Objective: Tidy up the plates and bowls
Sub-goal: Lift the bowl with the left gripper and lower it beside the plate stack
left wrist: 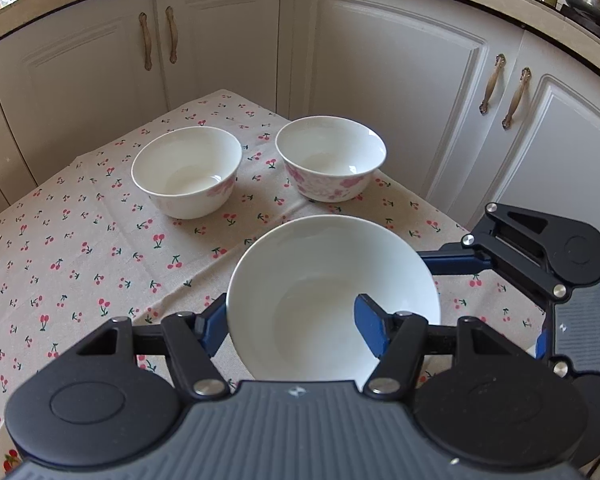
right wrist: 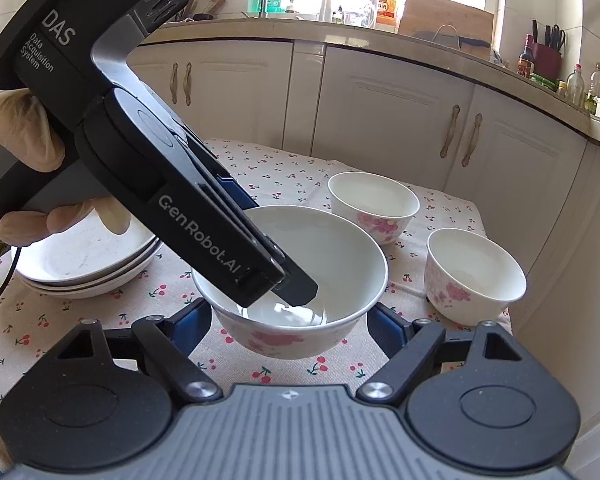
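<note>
Left tool clamps the near bowl's wall, one finger inside. Right tool stands open, straddling that bowl on the counter.

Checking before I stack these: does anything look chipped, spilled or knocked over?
Nothing stands out. The left far bowl, right far bowl and nearest bowl are upright and look intact, the plates are neatly stacked, no spill shows on the tablecloth. The left gripper straddles the nearest bowl's rim.
</note>
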### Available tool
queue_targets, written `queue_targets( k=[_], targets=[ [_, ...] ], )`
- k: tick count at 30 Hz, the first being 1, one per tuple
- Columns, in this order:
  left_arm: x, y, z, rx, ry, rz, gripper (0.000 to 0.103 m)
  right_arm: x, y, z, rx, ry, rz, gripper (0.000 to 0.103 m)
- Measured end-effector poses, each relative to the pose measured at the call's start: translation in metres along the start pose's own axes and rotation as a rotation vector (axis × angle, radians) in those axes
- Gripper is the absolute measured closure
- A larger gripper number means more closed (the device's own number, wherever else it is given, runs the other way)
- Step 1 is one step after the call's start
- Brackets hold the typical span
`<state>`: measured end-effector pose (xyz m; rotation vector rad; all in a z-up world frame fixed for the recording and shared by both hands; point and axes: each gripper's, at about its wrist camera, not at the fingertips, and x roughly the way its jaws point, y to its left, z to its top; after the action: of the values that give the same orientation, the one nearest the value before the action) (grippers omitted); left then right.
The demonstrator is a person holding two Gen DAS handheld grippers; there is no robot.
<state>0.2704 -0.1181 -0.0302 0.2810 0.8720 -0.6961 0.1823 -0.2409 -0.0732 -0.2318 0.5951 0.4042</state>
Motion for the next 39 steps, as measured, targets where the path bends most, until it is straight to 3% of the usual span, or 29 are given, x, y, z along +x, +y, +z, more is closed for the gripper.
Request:
queue_targets(
  k=[21,39],
  targets=[
    [-0.02,-0.037,-0.051,-0.008,-0.003,0.009,0.038,-0.049,0.024,-0.032,-0.027,0.006,0.056,0.015],
    [-0.009,-0.042,-0.07,-0.006,0.009,0.025,0.038,-0.04,0.033,-0.049,-0.023,0.046,0.075,0.015]
  ],
)
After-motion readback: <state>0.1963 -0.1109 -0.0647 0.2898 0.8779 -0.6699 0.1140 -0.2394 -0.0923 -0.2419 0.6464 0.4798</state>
